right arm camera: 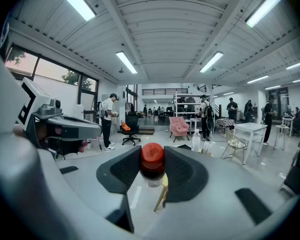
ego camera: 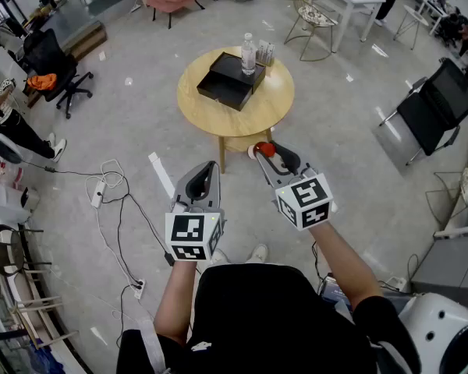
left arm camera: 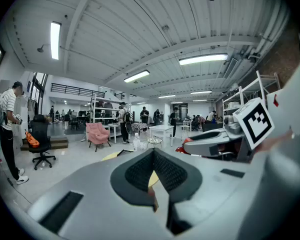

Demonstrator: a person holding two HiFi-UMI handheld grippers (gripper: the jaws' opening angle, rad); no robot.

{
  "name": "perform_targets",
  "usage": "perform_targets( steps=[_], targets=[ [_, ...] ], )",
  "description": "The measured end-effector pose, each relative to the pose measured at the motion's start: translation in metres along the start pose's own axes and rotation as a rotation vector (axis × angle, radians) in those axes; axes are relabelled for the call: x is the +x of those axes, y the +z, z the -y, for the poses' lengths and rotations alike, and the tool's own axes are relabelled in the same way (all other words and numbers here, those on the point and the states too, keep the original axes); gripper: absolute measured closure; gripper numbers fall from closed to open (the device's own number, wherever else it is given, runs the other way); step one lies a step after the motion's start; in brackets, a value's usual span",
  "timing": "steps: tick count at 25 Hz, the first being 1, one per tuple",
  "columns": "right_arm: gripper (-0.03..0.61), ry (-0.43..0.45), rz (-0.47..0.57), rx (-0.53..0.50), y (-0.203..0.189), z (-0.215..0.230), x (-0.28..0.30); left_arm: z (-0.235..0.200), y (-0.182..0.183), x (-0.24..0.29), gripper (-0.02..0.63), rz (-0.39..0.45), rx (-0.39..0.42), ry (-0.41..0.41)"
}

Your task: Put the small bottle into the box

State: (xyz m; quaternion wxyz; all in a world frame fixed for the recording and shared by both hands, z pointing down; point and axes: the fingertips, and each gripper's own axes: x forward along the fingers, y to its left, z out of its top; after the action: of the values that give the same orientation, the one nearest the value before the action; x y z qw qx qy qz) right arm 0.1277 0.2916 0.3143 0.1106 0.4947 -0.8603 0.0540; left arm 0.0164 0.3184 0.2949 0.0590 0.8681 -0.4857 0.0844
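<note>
The right gripper (ego camera: 268, 156) squeezes the small bottle with the red cap (right arm camera: 152, 163) between its wide jaws. It is up in the air, far from the flat black box (ego camera: 217, 96) on the round wooden table (ego camera: 277, 104). The left gripper (ego camera: 206, 179) is closed and holds nothing. Walk close, keep squeezing tight, and let go only right over the box.

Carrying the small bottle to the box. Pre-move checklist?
1. Grip: bottle clamped in right gripper: ok.
2. Spare hand: left gripper shut, empty: ok.
3. Reach: table with box stands well ahead of both grippers: not ok.
4. Is the box open: cannot tell.
5. Clearance: water bottle stands right at the box: cannot tell.
</note>
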Motion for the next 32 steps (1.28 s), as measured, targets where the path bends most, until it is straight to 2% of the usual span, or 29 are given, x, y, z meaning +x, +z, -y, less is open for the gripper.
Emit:
perform_targets(
  steps=[9, 16, 22, 28, 32],
  targets=[
    [0.443, 0.018, 0.008, 0.029, -0.008, 0.012, -0.008, 0.019, -0.007, 0.007, 0.605, -0.01, -0.002, 0.011],
    [0.443, 0.038, 0.012, 0.031, -0.007, 0.021, 0.008, 0.009, -0.011, 0.024, 0.604, -0.014, -0.012, 0.027],
    [0.443, 0.048, -0.001, 0.022, -0.006, 0.031, 0.044, -0.02, -0.01, 0.051, 0.604, -0.011, -0.024, 0.038],
    [0.443, 0.054, -0.022, 0.031, -0.006, 0.053, 0.102, -0.059, -0.012, 0.102, 0.604, -0.026, -0.073, 0.03],
    [0.443, 0.049, -0.038, 0.037, 0.003, 0.071, 0.146, -0.089, -0.004, 0.141, 0.604, -0.036, -0.068, 0.016]
  ],
)
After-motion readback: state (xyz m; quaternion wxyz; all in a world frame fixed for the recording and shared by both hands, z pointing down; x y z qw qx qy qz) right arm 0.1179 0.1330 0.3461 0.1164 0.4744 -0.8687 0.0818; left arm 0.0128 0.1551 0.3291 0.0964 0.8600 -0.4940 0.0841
